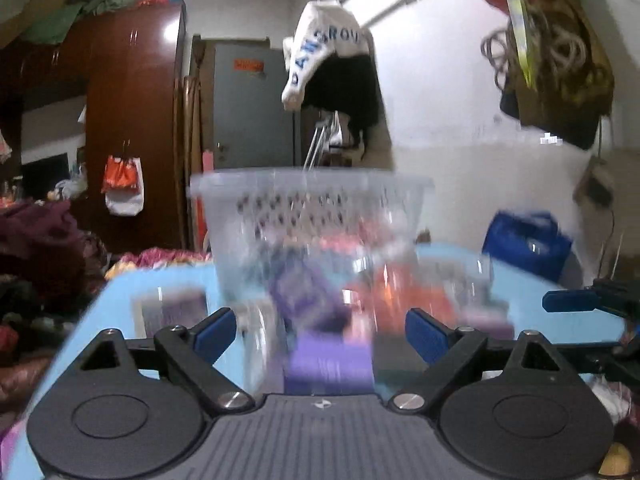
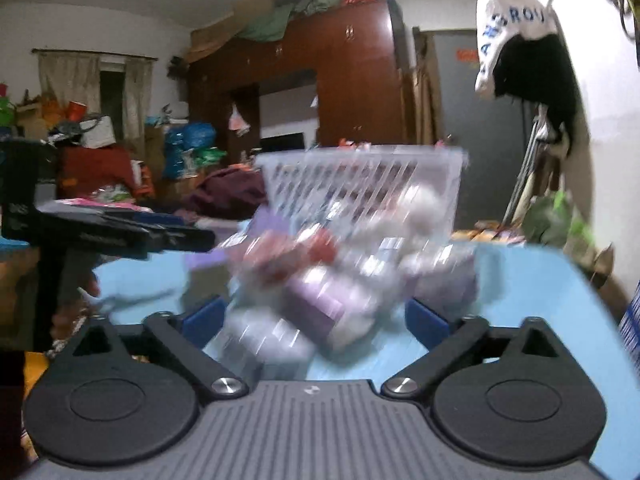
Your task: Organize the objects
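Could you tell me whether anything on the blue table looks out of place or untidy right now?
Yes. Small packets, purple, white and reddish, lie in a loose heap on the blue table in front of the clear slotted basket instead of inside it. The pictures are too blurred to identify them. Both grippers, left and right, are open.

Crowded bedroom, lit from overhead w/ glare on the dark red-brown wardrobe, bedding heaped on top of it. Grey door beside it, orange sticker near the top. White wall on the right; white cap w/ blue lettering hangs there over a black garment. Coiled cords and bags hang near the upper right. Right-wrist view: curtained window far left, boxes and bags piled below. Light blue tabletop up front.
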{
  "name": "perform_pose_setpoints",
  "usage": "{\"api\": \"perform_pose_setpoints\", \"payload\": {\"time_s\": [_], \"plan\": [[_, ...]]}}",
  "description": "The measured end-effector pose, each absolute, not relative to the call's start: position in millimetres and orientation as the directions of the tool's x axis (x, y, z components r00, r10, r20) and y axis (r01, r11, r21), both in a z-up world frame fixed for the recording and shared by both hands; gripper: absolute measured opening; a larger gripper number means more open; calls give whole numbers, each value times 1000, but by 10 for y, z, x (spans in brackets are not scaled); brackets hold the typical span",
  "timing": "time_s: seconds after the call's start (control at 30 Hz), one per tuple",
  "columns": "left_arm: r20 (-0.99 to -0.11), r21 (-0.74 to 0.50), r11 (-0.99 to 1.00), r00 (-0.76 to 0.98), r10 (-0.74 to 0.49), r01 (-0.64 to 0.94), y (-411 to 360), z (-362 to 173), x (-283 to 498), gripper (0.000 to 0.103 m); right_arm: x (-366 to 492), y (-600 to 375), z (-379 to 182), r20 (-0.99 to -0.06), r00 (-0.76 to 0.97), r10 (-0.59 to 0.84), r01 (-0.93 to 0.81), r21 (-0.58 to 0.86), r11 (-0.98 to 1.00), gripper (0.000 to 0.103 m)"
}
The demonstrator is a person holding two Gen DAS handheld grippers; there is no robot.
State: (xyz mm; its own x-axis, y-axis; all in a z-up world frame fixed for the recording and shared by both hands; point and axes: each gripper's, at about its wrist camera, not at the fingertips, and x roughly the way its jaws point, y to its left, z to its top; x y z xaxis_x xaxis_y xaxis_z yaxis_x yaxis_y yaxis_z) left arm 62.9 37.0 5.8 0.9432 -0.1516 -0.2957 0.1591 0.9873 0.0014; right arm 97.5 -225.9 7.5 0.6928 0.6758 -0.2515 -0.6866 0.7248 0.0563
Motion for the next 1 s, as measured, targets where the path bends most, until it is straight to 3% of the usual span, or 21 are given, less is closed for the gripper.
{"api": "perform_pose_setpoints", "payload": {"time_s": [0.17, 0.2, 0.23, 0.37, 0.43, 1.0], "plan": [[-335, 18, 993, 936, -104, 117, 343, -84, 753, 94, 1127, -2133, 32, -326, 659, 678, -711, 25, 703, 61], [-346, 10, 992, 931, -115, 126, 335, -116, 767, 91, 1144, -2146, 31, -322, 647, 691, -719, 42, 694, 50], [-345, 6, 991, 930, -125, 135, 340, -142, 746, 85, 1143, -2162, 31, -319, 640, 698, -724, 54, 688, 46], [-317, -3, 993, 942, -109, 114, 376, -161, 682, 58, 1138, -2237, 73, -298, 649, 700, -719, 59, 692, 45], [-287, -30, 993, 950, -121, 118, 413, -154, 610, 51, 1030, -2305, 29, -274, 657, 702, -716, 66, 695, 45], [-199, -52, 991, 971, -133, 125, 535, -124, 396, 51, 1031, -2554, 133, -180, 725, 665, -663, 81, 745, 45]]}}
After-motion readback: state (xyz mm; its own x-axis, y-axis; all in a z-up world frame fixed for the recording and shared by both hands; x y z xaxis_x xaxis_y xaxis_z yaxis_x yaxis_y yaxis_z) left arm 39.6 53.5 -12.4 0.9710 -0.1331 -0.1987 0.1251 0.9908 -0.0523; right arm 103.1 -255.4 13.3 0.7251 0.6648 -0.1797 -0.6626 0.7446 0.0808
